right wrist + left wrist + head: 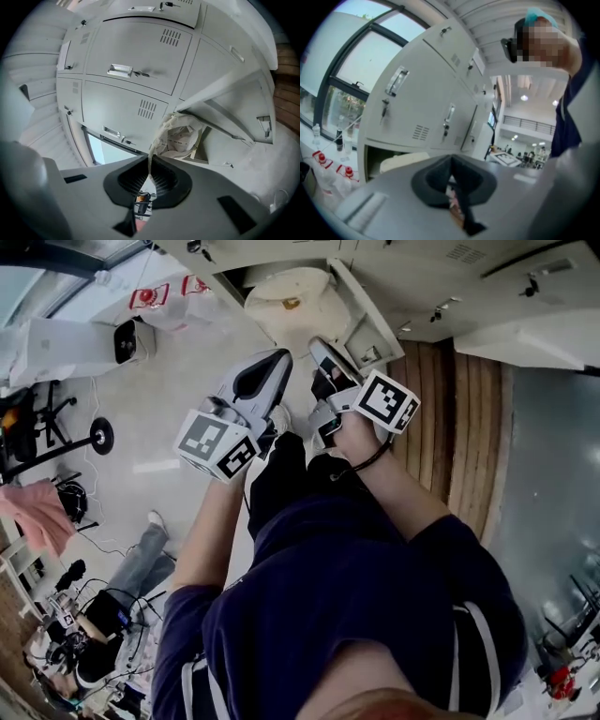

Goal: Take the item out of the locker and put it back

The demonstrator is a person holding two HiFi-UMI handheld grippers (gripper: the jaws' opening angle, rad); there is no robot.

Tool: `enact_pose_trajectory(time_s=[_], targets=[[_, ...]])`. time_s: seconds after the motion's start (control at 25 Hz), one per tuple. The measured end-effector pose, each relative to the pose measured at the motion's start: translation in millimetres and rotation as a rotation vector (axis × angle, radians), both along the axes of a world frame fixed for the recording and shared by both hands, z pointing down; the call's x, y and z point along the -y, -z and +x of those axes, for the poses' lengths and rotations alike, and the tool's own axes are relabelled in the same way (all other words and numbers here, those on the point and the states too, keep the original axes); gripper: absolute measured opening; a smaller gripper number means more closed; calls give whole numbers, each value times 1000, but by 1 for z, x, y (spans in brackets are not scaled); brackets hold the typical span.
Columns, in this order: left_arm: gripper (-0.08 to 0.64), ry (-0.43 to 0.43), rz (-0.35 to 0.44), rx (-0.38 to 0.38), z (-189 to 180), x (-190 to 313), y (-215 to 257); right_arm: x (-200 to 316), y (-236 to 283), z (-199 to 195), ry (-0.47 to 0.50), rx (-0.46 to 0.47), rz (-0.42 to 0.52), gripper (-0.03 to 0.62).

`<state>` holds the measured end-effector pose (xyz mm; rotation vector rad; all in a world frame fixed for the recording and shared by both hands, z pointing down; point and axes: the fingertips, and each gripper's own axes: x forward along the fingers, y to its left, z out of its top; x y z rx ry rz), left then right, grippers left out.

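1. Head view: from above the grey metal locker bank (422,277), looking steeply down, farthest off.
2. Left gripper view: roughly level, looking obliquely along the bank's front.
3. Right gripper view: rolled sideways, facing the bank's open compartment, nearest.
4. All three share that compartment's cream plastic bag (291,292) (401,160) (183,138).

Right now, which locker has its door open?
The locker holding the cream bag: its door is swung wide open, while the neighbouring doors are all shut.
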<state>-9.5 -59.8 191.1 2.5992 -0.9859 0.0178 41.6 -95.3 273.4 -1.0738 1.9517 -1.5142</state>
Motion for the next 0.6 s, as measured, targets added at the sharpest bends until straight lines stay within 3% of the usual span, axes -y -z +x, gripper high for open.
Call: enact_pose_trajectory(time_s=[0.32,0.6], targets=[[3,-25,79,2,16,-10,54,-21,76,24,-1,-3,118,21],[3,-44,125,-6,2,-28,84,-41,130,25,-36,-1,221,21]])
